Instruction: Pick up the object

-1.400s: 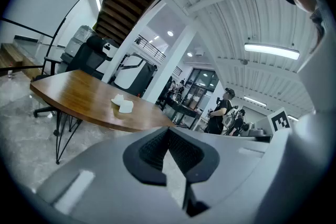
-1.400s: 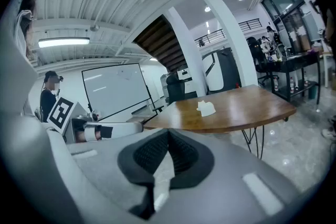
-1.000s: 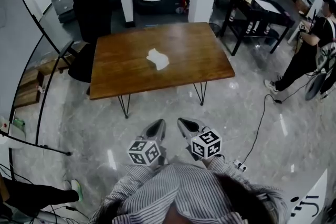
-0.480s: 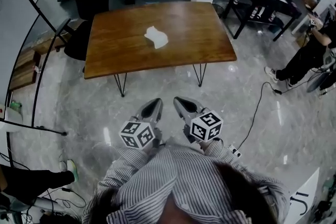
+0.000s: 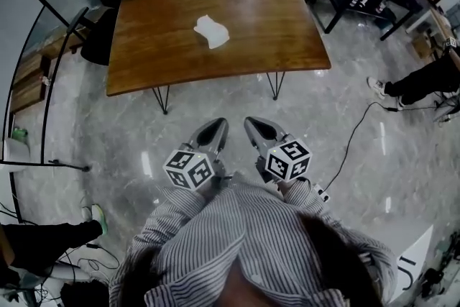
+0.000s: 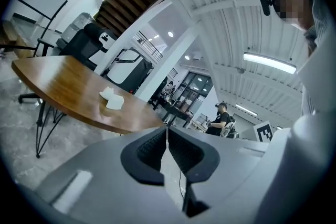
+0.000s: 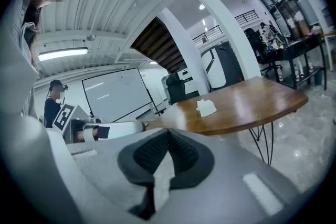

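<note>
The left gripper (image 5: 215, 129) is held low in front of the person's striped shirt, above the floor and well short of the table (image 5: 273, 47). Its jaws are pressed together with nothing between them, as the left gripper view (image 6: 167, 131) shows.

Over the last second the table has grown larger in the head view and slid toward the top of the picture. Its near edge now sits closer to both gripper tips, so I judge that the person is walking up to it. Neither gripper has changed its pose against the body.

The object (image 5: 210, 31), a small white crumpled piece, lies flat near the middle of the table, a touch left of centre. It is well clear of every edge and untouched. Both gripper views have it in sight ahead (image 6: 112, 98) (image 7: 206, 107).

The right gripper (image 5: 254, 127) rides just beside the left, also closed on nothing (image 7: 168, 132).

The task is therefore still in its approach. A stretch of bare floor and the table's near edge lie between the grippers and the object. Whichever gripper takes it will first have to spread its jaws.
</note>
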Demonstrator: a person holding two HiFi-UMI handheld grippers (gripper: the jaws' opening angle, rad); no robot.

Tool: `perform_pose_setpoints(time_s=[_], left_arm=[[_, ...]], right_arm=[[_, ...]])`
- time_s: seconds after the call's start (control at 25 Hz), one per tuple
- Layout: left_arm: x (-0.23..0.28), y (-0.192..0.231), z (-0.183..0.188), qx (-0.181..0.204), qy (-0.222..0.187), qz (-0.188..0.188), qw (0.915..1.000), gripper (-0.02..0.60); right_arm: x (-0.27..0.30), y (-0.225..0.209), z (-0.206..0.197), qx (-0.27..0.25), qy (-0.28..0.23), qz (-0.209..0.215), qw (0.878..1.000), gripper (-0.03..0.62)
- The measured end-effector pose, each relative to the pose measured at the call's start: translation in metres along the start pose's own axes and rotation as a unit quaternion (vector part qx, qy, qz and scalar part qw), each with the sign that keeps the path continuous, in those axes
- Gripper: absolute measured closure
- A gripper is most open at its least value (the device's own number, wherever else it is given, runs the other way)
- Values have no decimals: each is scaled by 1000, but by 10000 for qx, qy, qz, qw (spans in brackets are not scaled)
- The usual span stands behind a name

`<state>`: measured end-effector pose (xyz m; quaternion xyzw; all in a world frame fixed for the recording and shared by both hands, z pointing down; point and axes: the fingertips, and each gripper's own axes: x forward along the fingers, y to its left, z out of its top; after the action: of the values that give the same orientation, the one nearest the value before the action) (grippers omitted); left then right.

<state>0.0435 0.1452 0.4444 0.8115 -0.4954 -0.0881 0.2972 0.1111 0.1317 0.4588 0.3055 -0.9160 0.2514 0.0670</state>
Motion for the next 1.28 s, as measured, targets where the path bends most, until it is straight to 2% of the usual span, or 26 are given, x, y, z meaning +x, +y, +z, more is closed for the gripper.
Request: perform_pose_setpoints(time_s=[0.2,0.4,0.52,0.68,0.88,1.16,1.28], left_arm=[[50,42,26,-76,84,-127,9999,578],[100,103,74,96,207,-43,9997,578],[133,140,110,95,303,-111,9994,578],[173,183,148,64,479,-265,9985,578],[206,224,161,-394,754,-362,9957,578],[222,254,147,-1297,957,-420,9860,578],[226,268,147,-1468,1013,-361,9833,578]], right_arm=[[45,-36,22,67,-24,-168,9998,592],[117,-68,64,7,-48,-255,9997,592],[165,-80,93,40,-81,-197,9998,592],[220,-103,127,-77,-146,-339,9993,592],[264,-125,153,-59,-158,-453,9988,592],[284,-140,144,134,2,-486,9987,592],[292,-144,146,116,37,-480,9988,592]])
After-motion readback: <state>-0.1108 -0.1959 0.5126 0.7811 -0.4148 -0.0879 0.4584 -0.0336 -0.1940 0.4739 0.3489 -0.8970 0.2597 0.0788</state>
